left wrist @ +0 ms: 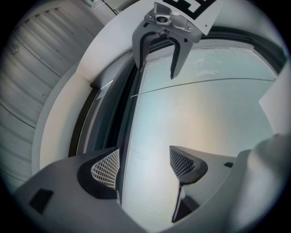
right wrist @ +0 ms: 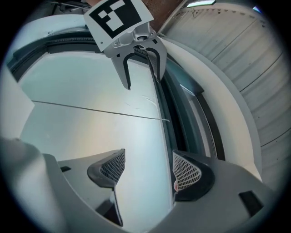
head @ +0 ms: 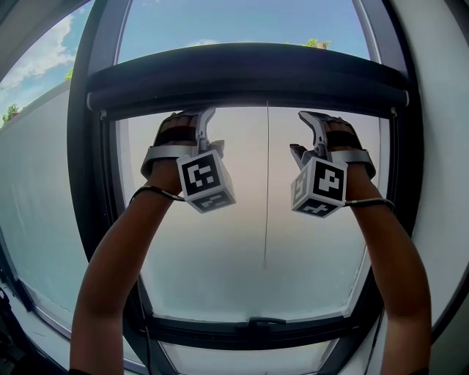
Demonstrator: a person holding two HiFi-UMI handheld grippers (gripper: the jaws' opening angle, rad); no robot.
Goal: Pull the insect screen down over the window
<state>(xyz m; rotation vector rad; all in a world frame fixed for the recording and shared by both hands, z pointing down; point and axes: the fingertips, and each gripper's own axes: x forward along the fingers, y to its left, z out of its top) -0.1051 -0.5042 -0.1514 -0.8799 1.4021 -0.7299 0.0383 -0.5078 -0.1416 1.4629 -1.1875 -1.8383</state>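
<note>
So, head view first: the screen bar [head: 249, 73] sits high in the window. It's dark, w/ its long axis running L-R across the full width betw. the side rails of the window frame [head: 88, 220], level but bowed by the lens. Blue sky [head: 242, 22] shows above it and a hazy pale pane [head: 220, 264] below. A thin cord [head: 266, 183] hangs straight down from the bar's middle. Both forearms [head: 117, 278] reach up. The left gripper [head: 207, 126] and right gripper [head: 302, 133] are just under the bar's lower edge, either side of the cord, w/ marker cubes [head: 207, 179] facing the camera. A small dark handle [head: 256, 322] sits on the bottom rail, well below.

Left gripper view: the pic is rolled, so the bar runs bottom-to-top at the left and the cord crosses sideways. Jaws are wide apart w/ nothing gripped, only pale pane betw. the mesh pads. One pad overlaps the dark bar's edge; can't tell if it's touching. The right gripper shows at the top, jaws spread and empty.

Right gripper view: a mirror of that. The bar runs up the right side. Jaws are at full spread w/ only pane betw. them, one pad over the bar's edge, contact unclear. The left gripper shows at the top, jaws apart.
</note>
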